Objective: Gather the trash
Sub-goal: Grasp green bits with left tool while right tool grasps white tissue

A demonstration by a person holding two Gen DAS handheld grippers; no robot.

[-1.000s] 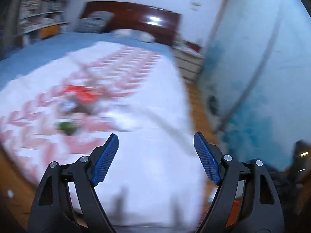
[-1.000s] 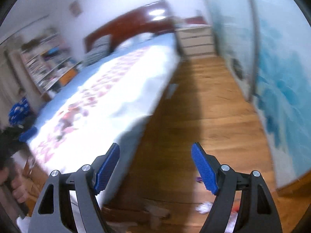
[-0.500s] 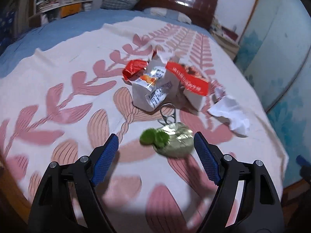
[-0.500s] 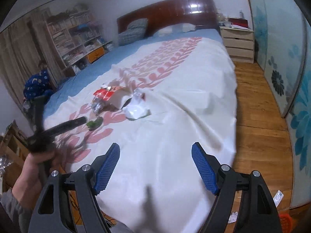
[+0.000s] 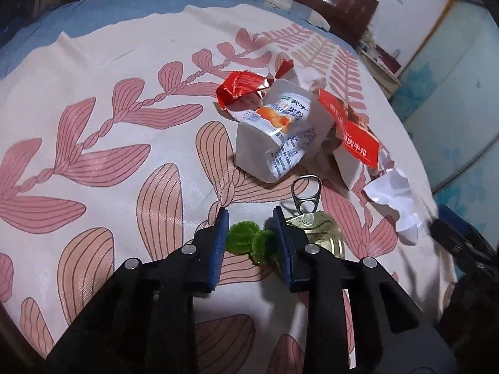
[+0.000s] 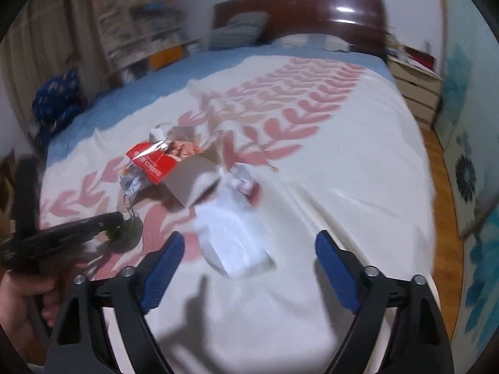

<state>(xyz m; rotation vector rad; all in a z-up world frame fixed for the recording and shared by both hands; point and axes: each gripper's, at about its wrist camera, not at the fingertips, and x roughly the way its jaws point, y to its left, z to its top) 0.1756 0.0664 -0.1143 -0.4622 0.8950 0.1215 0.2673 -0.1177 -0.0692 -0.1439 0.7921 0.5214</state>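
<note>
Low in the left view, the left gripper is closing around a green scrap on the bedspread, a can lid just right and a carton beyond, while the empty right gripper is opening before crumpled paper.

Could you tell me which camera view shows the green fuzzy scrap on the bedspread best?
The left wrist view: the green fuzzy scrap lies sharp and close between the left gripper's closing jaws. The right wrist view shows only a dark, blurred patch there.
</note>
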